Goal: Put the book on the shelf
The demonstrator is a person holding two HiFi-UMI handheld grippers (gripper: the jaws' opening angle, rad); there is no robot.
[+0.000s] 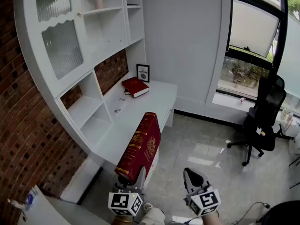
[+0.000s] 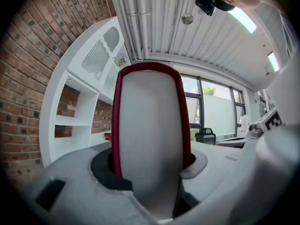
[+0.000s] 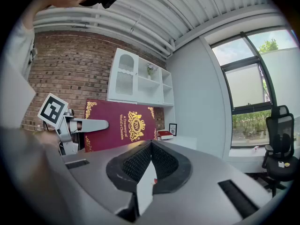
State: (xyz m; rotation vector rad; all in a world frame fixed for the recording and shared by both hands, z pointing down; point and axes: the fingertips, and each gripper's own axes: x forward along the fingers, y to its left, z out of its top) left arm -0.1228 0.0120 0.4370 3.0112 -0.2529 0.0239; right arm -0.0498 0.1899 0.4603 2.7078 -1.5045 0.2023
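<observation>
Within left gripper, thick gilt-stamped book

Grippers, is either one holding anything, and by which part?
The left gripper holds the large red book by its near end, a jaw on each cover. The right gripper holds nothing; its jaws are together.

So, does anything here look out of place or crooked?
Only mildly. A second red book lies flat and skewed on the white desk, beside a small framed sign, rather than on the shelves. The large red book sits clamped in the left claw, leaning in mid-air. Nothing looks spilled or damaged.
</observation>
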